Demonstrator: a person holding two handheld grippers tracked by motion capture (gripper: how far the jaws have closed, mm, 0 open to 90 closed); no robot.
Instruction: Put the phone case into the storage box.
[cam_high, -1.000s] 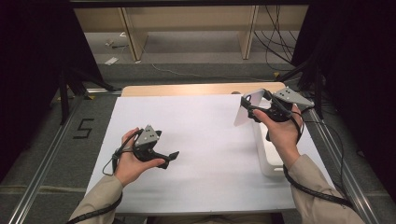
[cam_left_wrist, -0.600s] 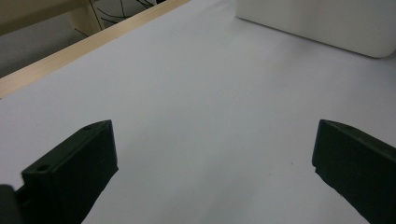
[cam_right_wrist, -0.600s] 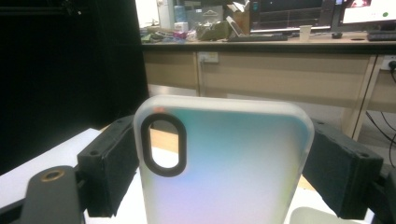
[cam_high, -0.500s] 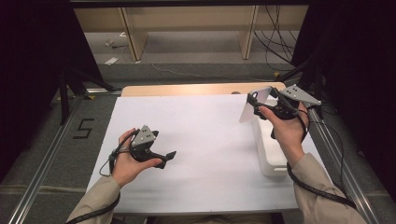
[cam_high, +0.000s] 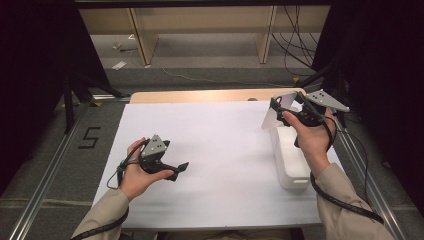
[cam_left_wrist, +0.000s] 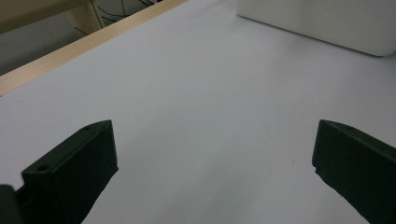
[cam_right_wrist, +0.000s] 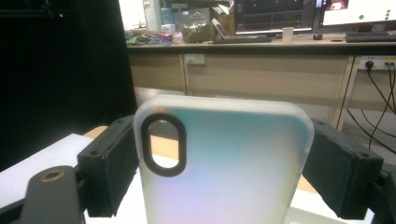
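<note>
1. Right gripper (cam_high: 278, 109) raised above the far right corner of the table, jaws clamped on the two long edges of a translucent phone case (cam_right_wrist: 224, 163).
2. Phone case (cam_high: 277, 111) held upright in the air, clear of the white sheet, just above the far end of the white box (cam_high: 292, 165).
3. In the right gripper view: oval camera cutout (cam_right_wrist: 163, 144) near the case's upper left corner, frosted back with a faint iridescent tint, black pads (cam_right_wrist: 114, 168) pressing its sides.
4. Left gripper (cam_high: 181, 167) held low over the near left part of the white table cover (cam_high: 220, 145), pointing toward the right side, jaws spread wide with nothing between them.
5. In the left gripper view: bare white surface between the two black jaws, corner of the white box (cam_left_wrist: 322, 21) farther off, wooden table edge (cam_left_wrist: 84, 51) at upper left.
6. Left gripper and phone case well apart, on opposite sides of the table.
</note>
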